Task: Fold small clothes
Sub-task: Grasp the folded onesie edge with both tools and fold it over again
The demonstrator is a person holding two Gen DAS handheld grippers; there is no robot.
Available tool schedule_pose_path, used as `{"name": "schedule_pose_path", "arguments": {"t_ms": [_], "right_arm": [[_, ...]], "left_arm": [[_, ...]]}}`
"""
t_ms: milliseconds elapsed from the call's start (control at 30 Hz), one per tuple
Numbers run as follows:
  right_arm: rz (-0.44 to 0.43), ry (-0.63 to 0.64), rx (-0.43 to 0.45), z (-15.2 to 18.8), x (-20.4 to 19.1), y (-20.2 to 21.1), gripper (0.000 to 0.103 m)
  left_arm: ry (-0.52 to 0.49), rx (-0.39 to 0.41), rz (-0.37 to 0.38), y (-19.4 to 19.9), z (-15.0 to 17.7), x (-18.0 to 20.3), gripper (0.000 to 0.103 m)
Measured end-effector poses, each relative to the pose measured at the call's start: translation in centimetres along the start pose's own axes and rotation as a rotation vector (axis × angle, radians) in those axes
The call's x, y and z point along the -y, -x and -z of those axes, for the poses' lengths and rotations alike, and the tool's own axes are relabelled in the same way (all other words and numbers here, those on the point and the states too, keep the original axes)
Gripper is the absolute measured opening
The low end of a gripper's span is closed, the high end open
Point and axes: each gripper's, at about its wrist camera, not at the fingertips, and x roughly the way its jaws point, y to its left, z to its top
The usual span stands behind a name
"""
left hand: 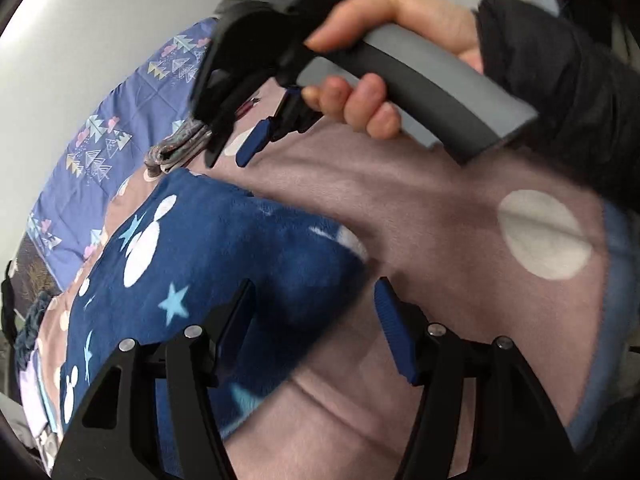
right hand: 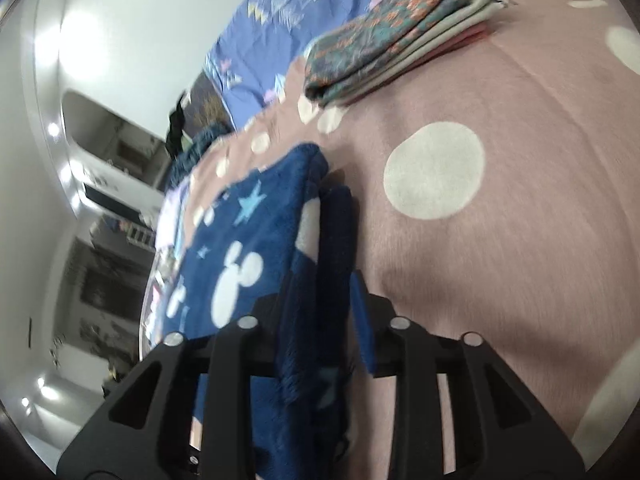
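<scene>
A navy fleece garment (left hand: 224, 240) with white mouse heads and pale stars lies on a pink polka-dot blanket (left hand: 360, 184). My left gripper (left hand: 316, 320) stands open over the garment's right edge, jaws wide apart. My right gripper (left hand: 244, 136) shows in the left wrist view, held by a hand, fingers apart above the blanket. In the right wrist view the right gripper (right hand: 320, 300) straddles a raised fold of the navy garment (right hand: 248, 248); the fabric sits between its fingers with a gap on the right.
A stack of folded clothes (right hand: 392, 36) with a floral piece on top sits farther back on the pink blanket (right hand: 500, 280). A blue sheet with tree prints (left hand: 100, 140) lies beyond. A room with furniture shows at the left.
</scene>
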Motion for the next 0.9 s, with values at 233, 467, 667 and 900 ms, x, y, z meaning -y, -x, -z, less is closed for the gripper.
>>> {"name": "schedule_pose_path", "arguments": {"t_ms": [233,467,667,900], "right_arm": [[-0.007,0.045,-0.111,-2.2,-0.5,-4.7,0.053],[-0.051,0.003,-0.068,-4.3,-0.3,-6.0,0.025],[-0.13,0.112,0.034,-4.5,-2.7,-3.0,0.02],[-0.078,0.049,-0.022,-4.8,-0.1,-5.9,0.02]], "left_arm": [[0.009,-0.042,-0.067,-1.6,-0.7,0.3,0.07],[0.046,-0.035,-0.056,-2.3,-1.7,0.7,0.045],[0.145,0.019,0.056,-0.8,-1.1,-1.5,0.02],[0.2,0.013,0.111,-0.8,-0.1,-1.5,0.019]]}}
